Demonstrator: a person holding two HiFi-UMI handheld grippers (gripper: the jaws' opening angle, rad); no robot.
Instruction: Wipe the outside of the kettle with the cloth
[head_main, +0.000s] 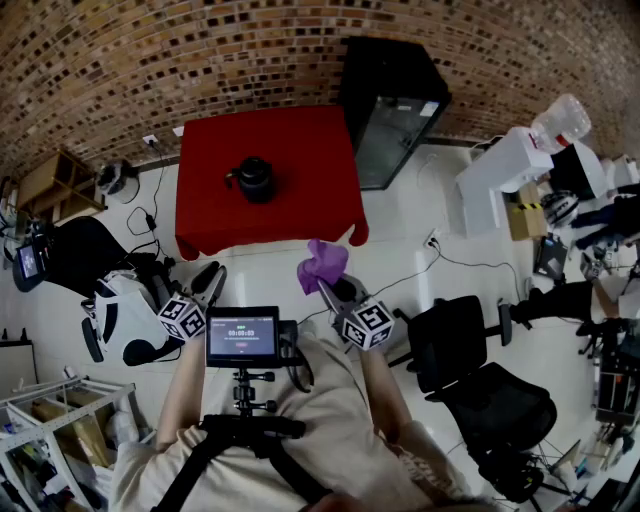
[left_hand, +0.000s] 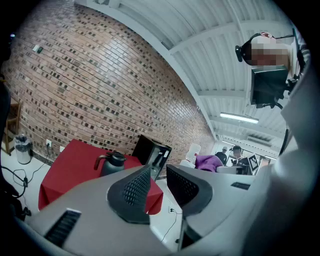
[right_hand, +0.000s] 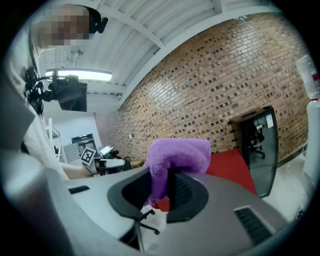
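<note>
A black kettle (head_main: 256, 178) stands upright near the middle of a red-clothed table (head_main: 300, 210), well ahead of both grippers; from the left gripper view the kettle (left_hand: 112, 164) shows on the same table (left_hand: 70, 162). My right gripper (head_main: 328, 290) is shut on a purple cloth (head_main: 322, 264), which bunches up above the jaws (right_hand: 178, 156). My left gripper (head_main: 214, 281) is held level beside it, shut, with nothing between its fingers (left_hand: 136, 192). Both grippers hang over the floor, short of the table's near edge.
A black cabinet with a glass door (head_main: 395, 105) stands right of the table. Black office chairs (head_main: 480, 390) are at my right, a white machine (head_main: 500, 175) behind them. A black and white bag (head_main: 125, 310) and cables lie on the floor at left. A brick wall runs behind.
</note>
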